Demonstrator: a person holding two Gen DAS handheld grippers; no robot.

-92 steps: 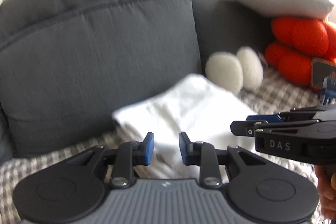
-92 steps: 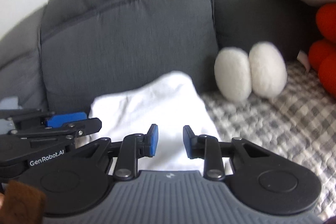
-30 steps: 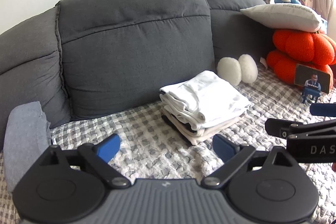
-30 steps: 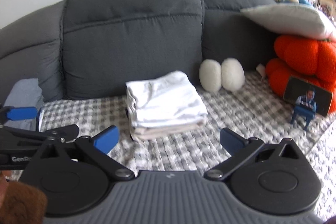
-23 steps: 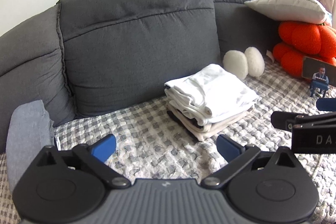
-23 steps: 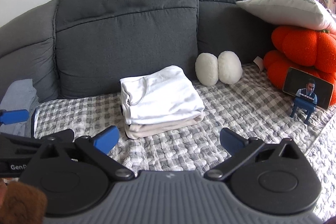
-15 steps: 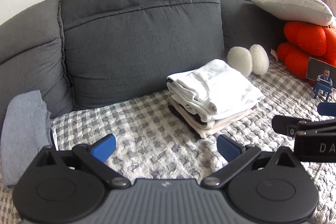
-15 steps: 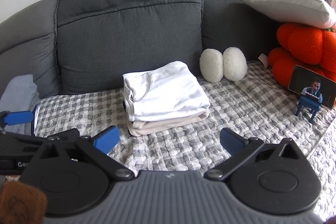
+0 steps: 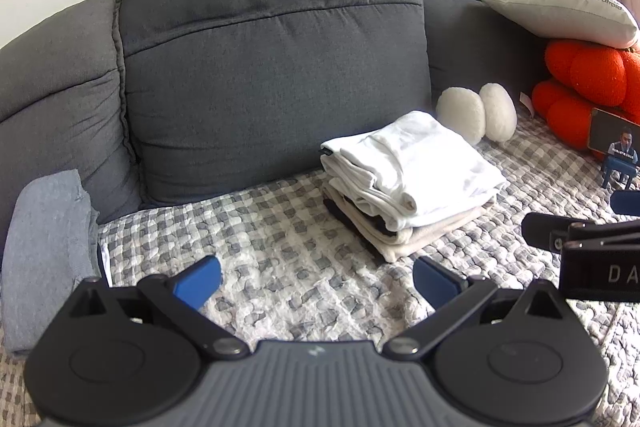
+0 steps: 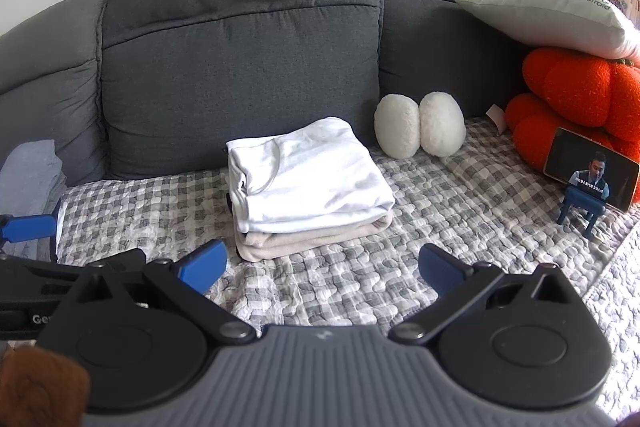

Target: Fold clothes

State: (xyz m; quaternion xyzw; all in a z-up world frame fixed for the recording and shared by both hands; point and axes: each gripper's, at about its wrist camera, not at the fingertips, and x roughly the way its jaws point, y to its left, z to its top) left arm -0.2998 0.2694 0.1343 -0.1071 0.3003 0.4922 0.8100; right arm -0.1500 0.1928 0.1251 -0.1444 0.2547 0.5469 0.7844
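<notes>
A stack of folded clothes (image 9: 412,183) (image 10: 308,183) rests on the checked sofa cover, a white garment on top, beige and dark ones under it. My left gripper (image 9: 318,281) is open and empty, hanging short of the stack and to its left. My right gripper (image 10: 320,265) is open too, with nothing between its blue pads, just in front of the stack. Each gripper shows at the edge of the other's view. A grey garment (image 9: 44,259) (image 10: 30,171) lies bunched at the sofa's left end.
The dark grey sofa back (image 9: 272,67) rises behind the stack. Two white plush balls (image 10: 420,125) sit right of it. Further right are an orange cushion (image 10: 576,99), a white pillow (image 10: 548,19) on top, and a phone on a blue stand (image 10: 588,171).
Both grippers went from nearly shut at the white garment to wide open and drew back from the stack. Over the last second the views shifted only slightly.
</notes>
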